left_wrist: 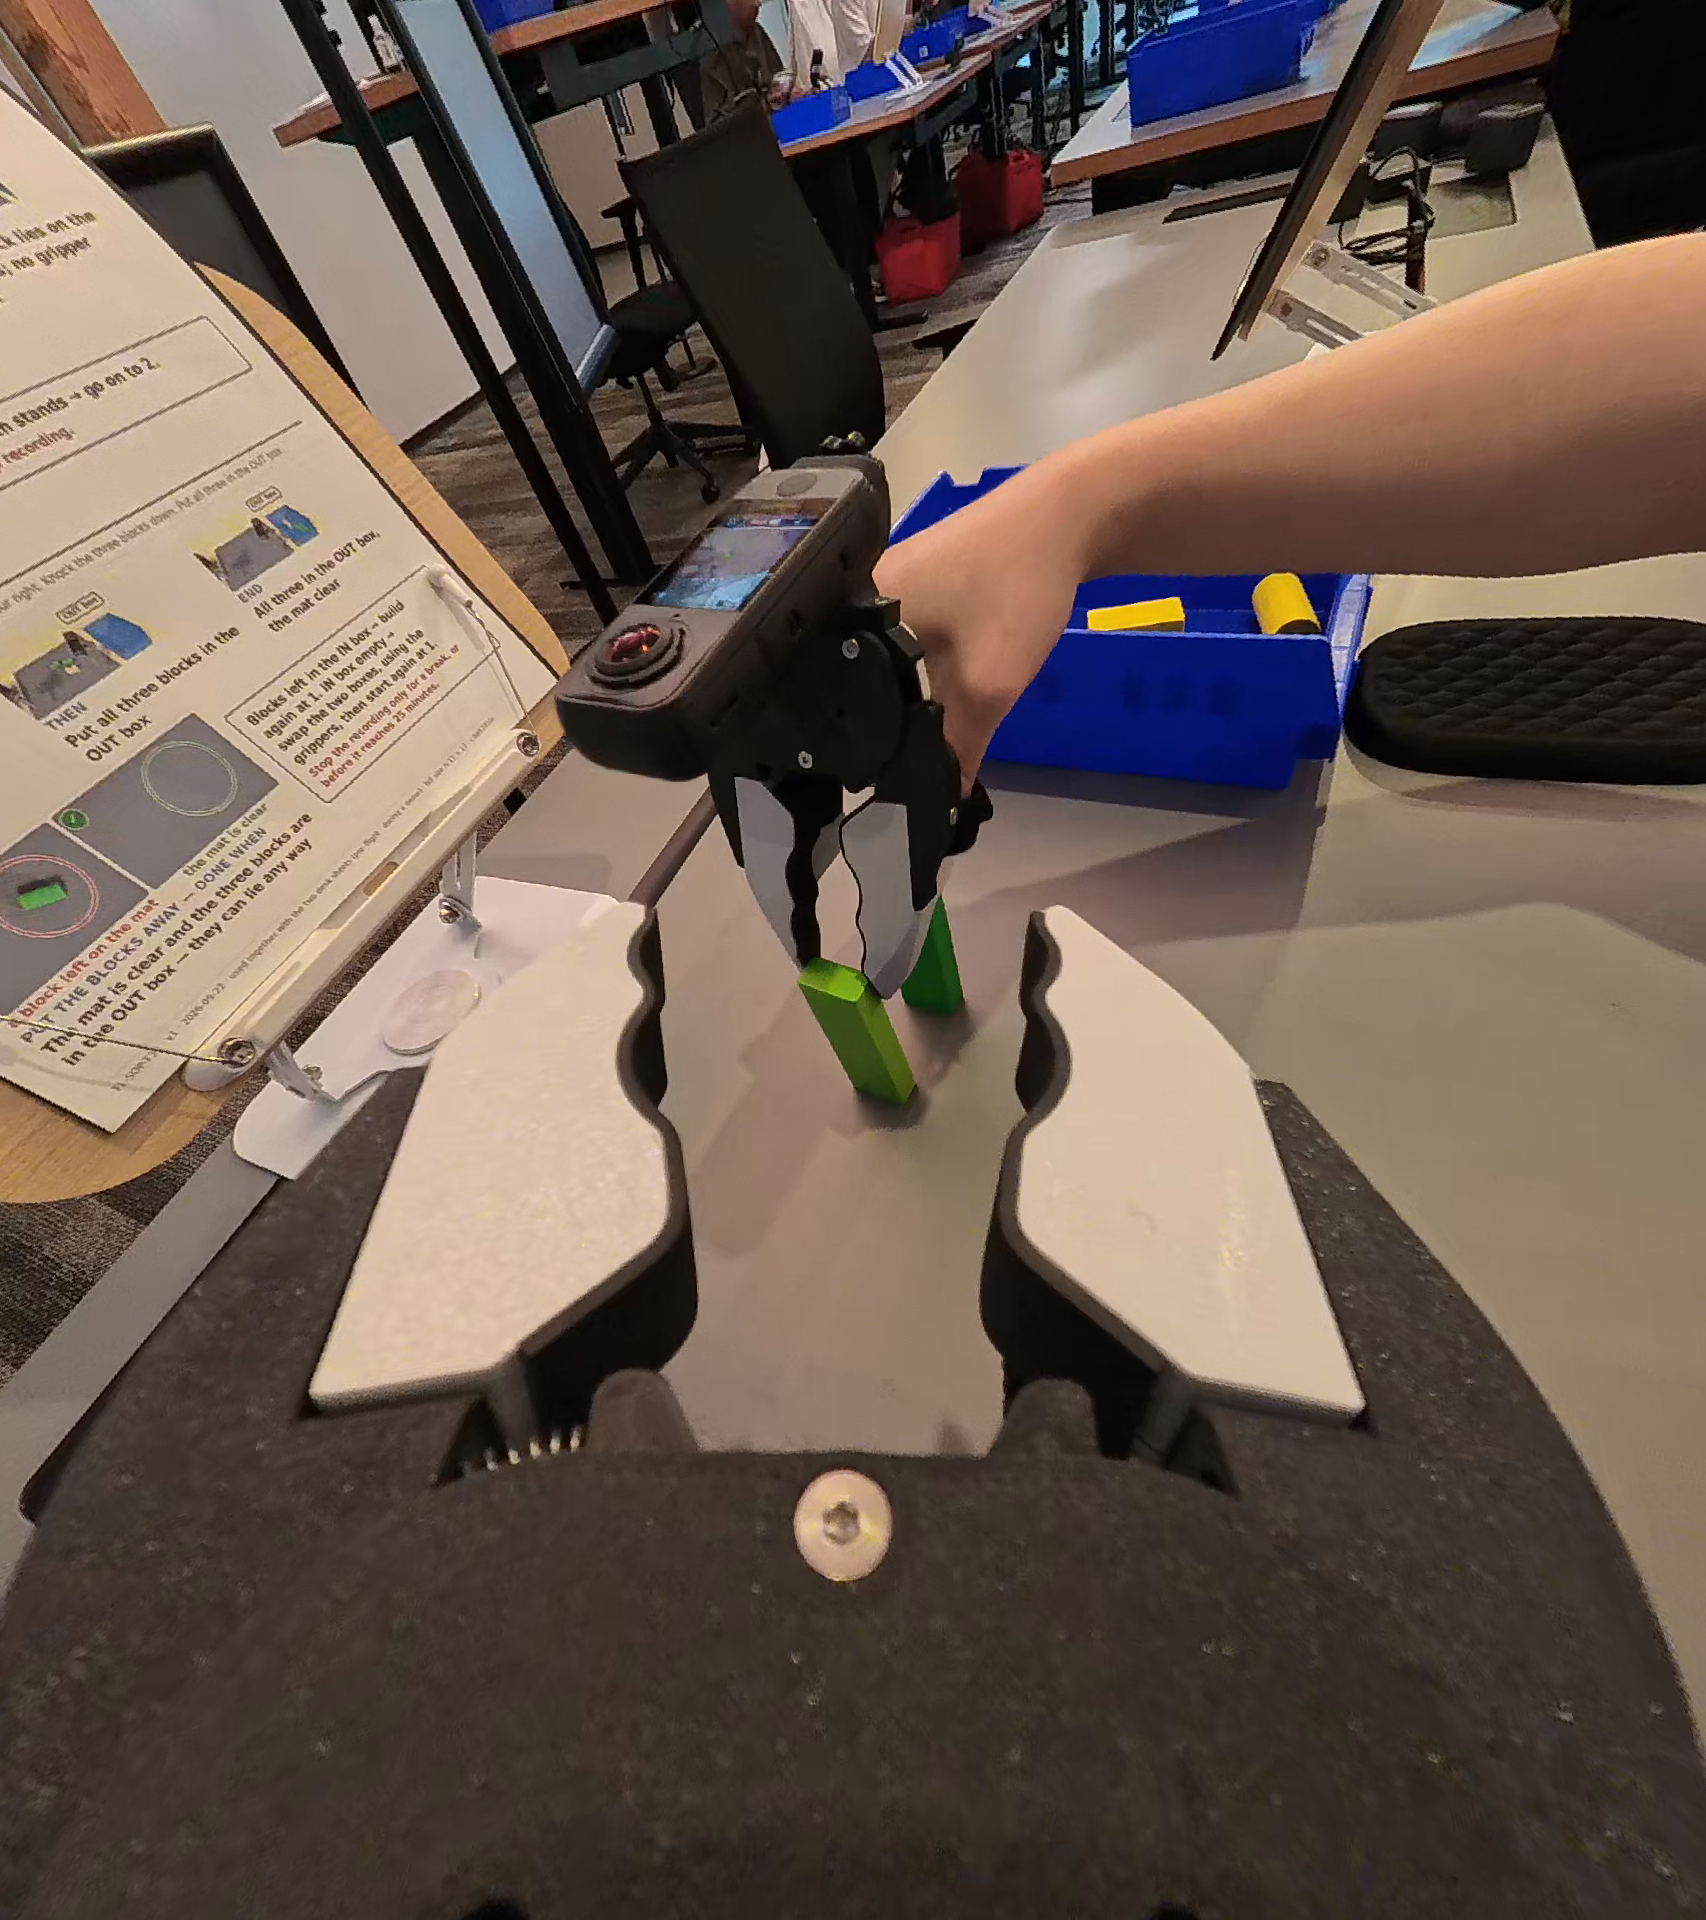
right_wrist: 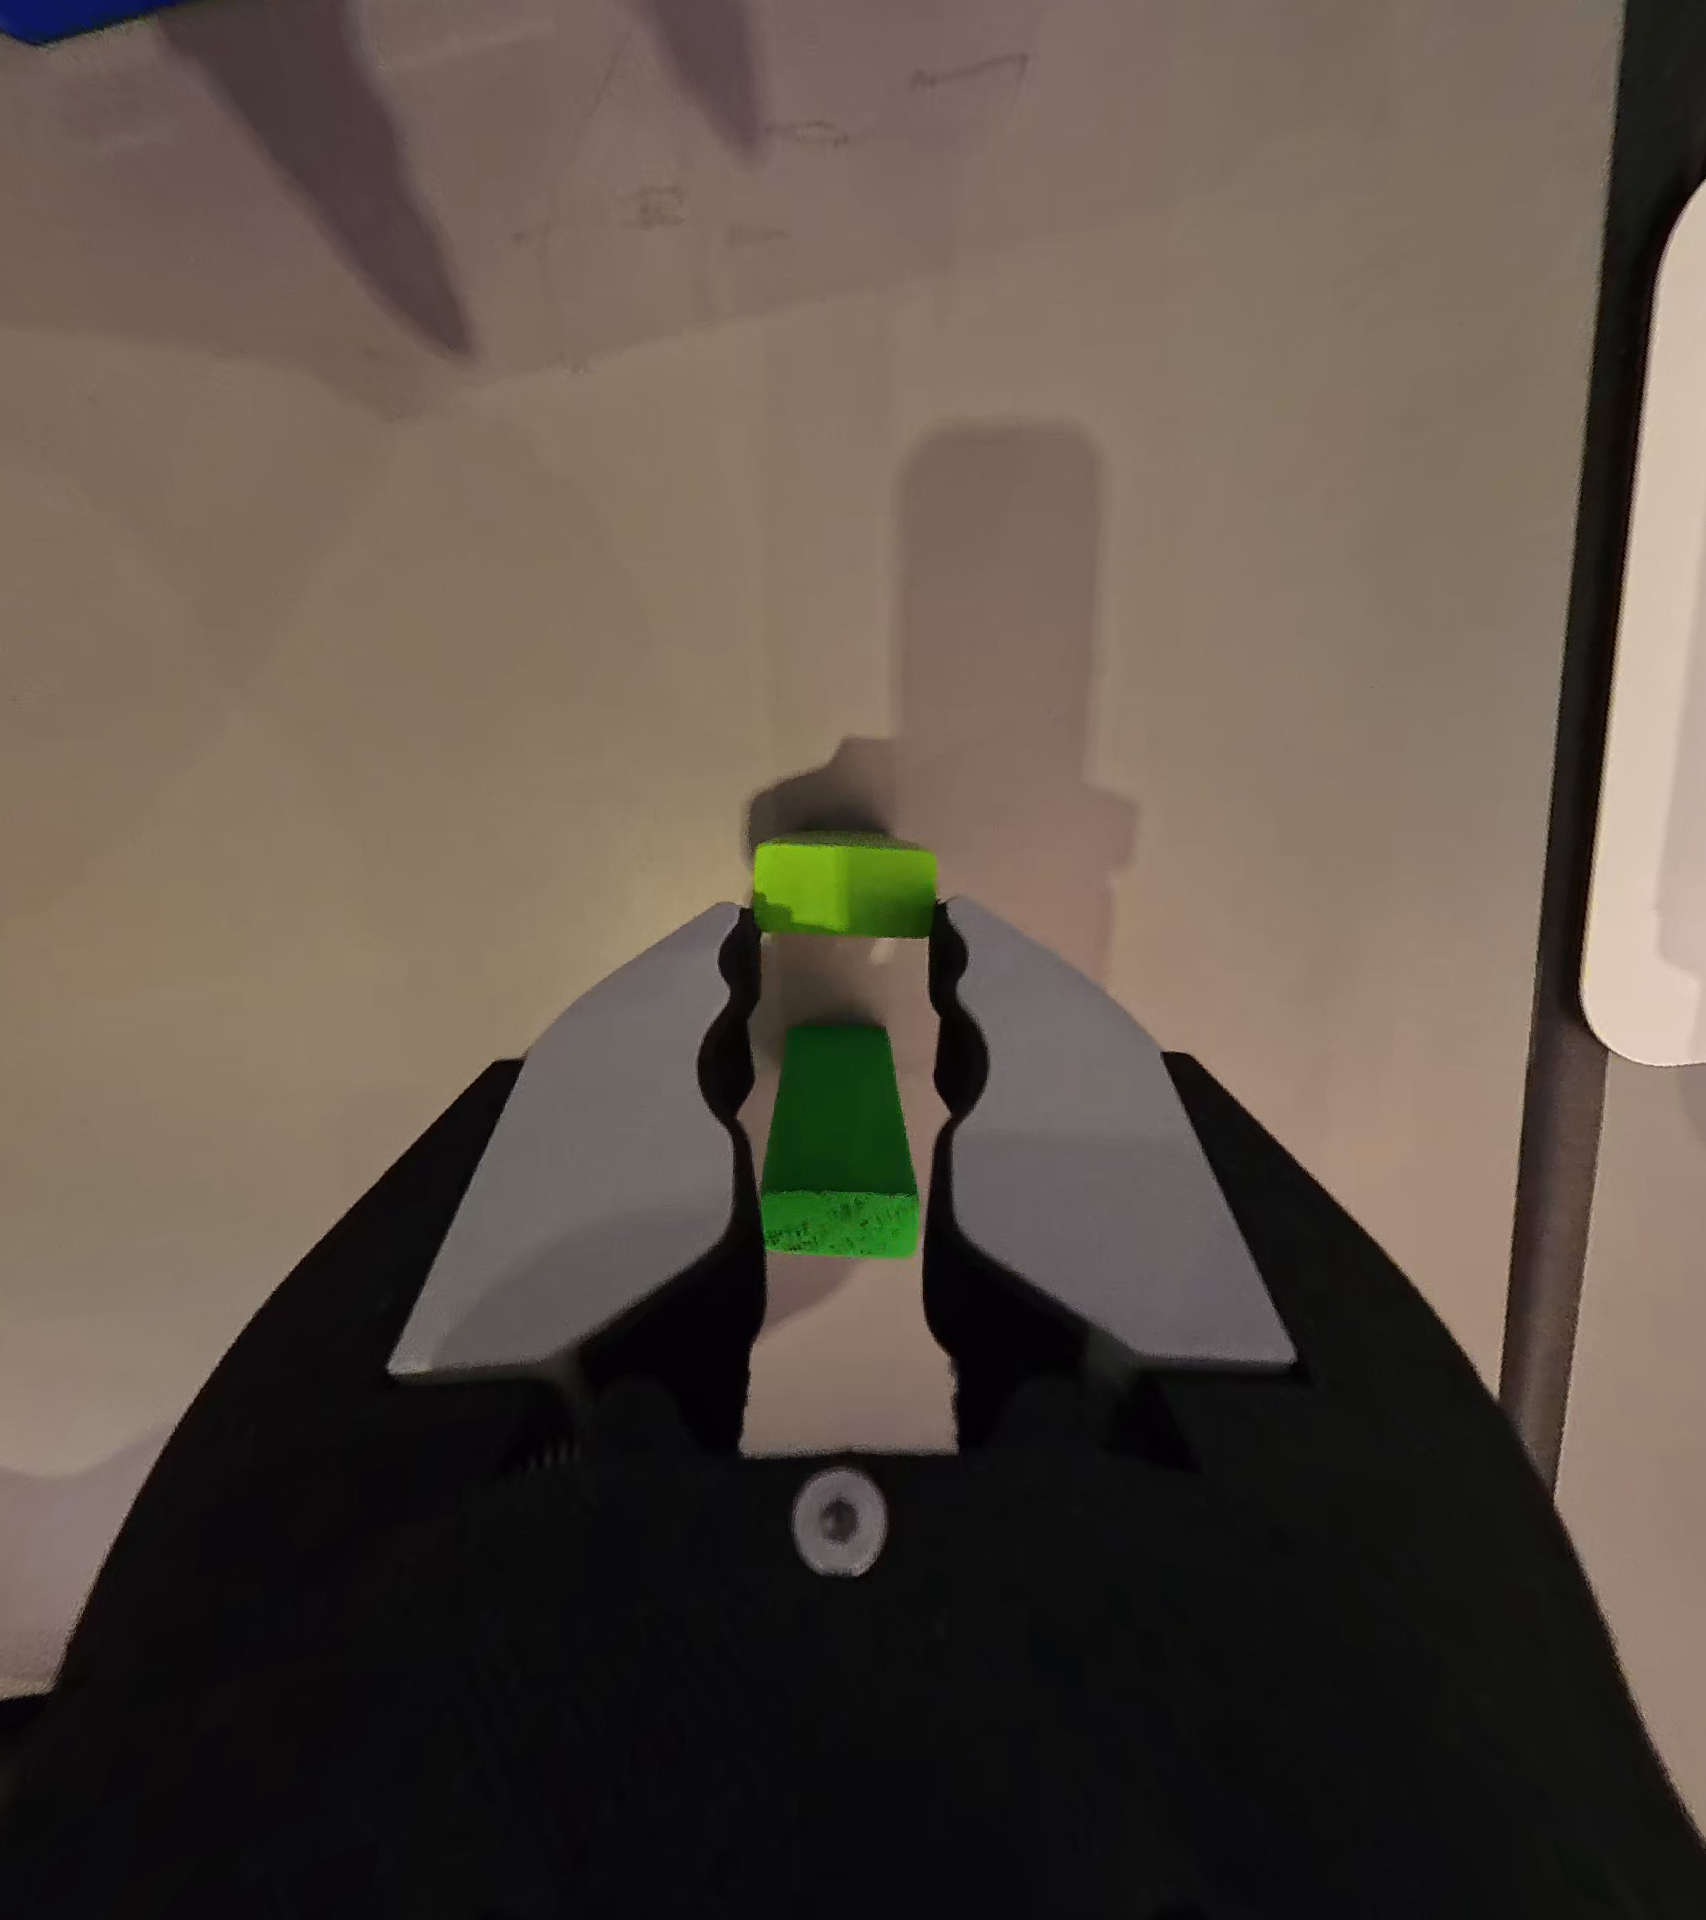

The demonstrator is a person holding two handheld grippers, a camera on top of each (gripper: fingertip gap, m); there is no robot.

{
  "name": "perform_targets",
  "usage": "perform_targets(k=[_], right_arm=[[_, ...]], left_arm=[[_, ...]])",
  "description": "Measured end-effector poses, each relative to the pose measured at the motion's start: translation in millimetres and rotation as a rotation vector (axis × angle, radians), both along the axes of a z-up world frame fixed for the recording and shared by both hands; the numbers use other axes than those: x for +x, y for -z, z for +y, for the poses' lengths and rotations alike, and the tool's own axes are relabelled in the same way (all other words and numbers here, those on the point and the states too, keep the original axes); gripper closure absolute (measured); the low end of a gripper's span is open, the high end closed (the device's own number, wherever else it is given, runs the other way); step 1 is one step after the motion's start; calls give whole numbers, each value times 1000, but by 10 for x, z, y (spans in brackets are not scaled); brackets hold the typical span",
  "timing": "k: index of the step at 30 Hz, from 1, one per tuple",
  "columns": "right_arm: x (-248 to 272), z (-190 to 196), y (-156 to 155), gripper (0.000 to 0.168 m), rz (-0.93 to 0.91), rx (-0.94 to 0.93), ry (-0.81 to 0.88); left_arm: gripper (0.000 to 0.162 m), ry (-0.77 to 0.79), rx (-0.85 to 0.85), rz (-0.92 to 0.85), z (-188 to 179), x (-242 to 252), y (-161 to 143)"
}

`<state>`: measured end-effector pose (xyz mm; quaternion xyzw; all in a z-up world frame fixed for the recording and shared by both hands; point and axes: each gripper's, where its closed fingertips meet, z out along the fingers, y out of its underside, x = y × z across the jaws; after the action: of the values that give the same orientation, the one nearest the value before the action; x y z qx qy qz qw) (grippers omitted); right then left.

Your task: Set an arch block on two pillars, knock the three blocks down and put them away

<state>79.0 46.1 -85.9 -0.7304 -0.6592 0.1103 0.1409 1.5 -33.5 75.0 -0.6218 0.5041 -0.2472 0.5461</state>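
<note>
Pillars, two smooth green rectangular blocks: your right gripper (left_wrist: 854, 961) pinches the tilted lime pillar (left_wrist: 857, 1031) at frame centre; left gripper (left_wrist: 844, 1013) fingers gape empty over the glossy grey bench (left_wrist: 1451, 1039).

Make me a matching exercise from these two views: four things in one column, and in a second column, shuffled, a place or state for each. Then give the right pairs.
Things
1. light green pillar
2. dark green pillar
3. yellow blocks
4. left gripper

Places or states
A. lying in the blue bin
B. open, holding nothing, low over the table
C. tilted, its top at the tips of the right gripper
D. upright behind the right gripper's fingers

Pairs: 1-C, 2-D, 3-A, 4-B
</note>
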Motion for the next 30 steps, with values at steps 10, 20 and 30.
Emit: perform_targets(k=[10, 20, 30], right_arm=[[31, -35, -13, 125, 24, -17, -13], [143, 98, -572, 110, 237, 159, 63], [713, -467, -1625, 109, 829, 300, 137]], left_arm=[[85, -72, -31, 160, 4, -332, 176], [104, -643, -251, 730, 311, -1959, 1044], [101, -676, -488, 859, 736, -2215, 1929]])
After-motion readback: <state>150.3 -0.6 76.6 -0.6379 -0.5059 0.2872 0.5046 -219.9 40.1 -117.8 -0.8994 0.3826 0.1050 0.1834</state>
